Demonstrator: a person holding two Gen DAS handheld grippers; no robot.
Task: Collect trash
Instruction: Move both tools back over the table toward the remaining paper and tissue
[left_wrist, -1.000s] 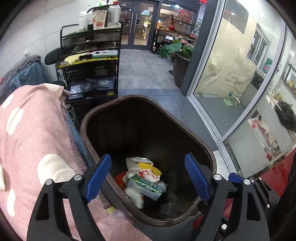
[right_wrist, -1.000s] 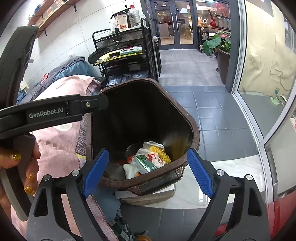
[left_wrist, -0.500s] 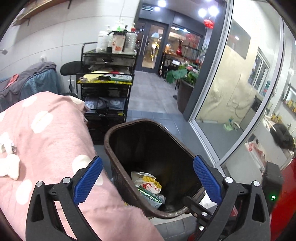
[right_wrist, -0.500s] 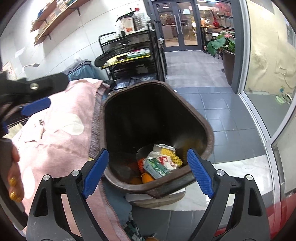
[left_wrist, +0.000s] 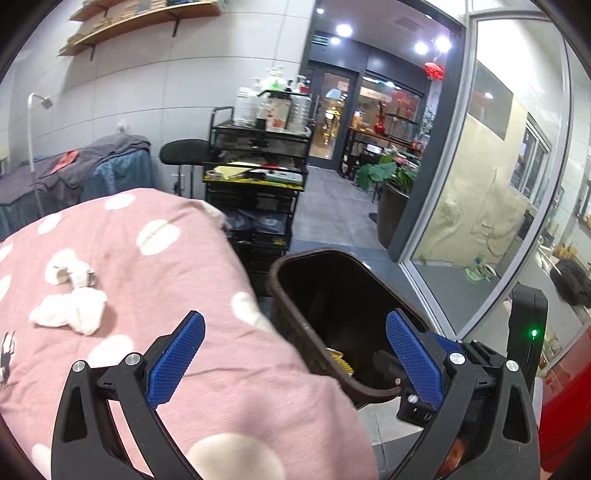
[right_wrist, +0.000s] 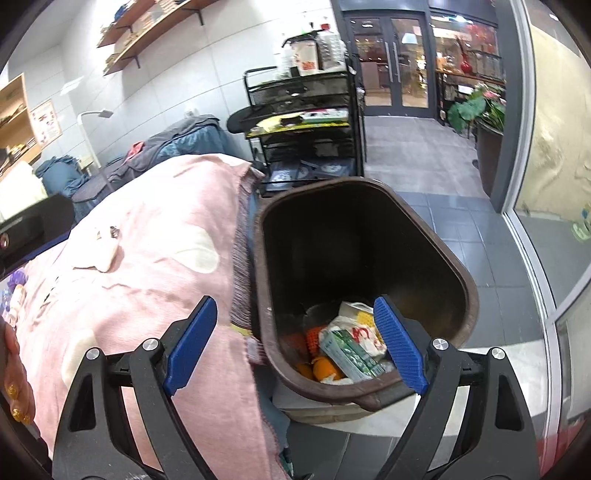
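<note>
We find the remaining trash, crumpled white tissues (left_wrist: 70, 310), lying on the pink spotted blanket (left_wrist: 177, 295) to the left of the brown bin (right_wrist: 454, 273), well apart from it. The bin already holds a green carton (right_wrist: 351, 356) and orange peel (right_wrist: 325, 367). The left gripper (left_wrist: 293, 360) hangs above the blanket's near edge, jaws wide and empty; the right gripper (right_wrist: 295, 345) straddles the bin's near rim, jaws likewise wide and empty. We judge the tissues very light, soft and easily crushed, not fragile; a pinch across the bunched middle should lift them, taking care not to catch the blanket beneath
</note>
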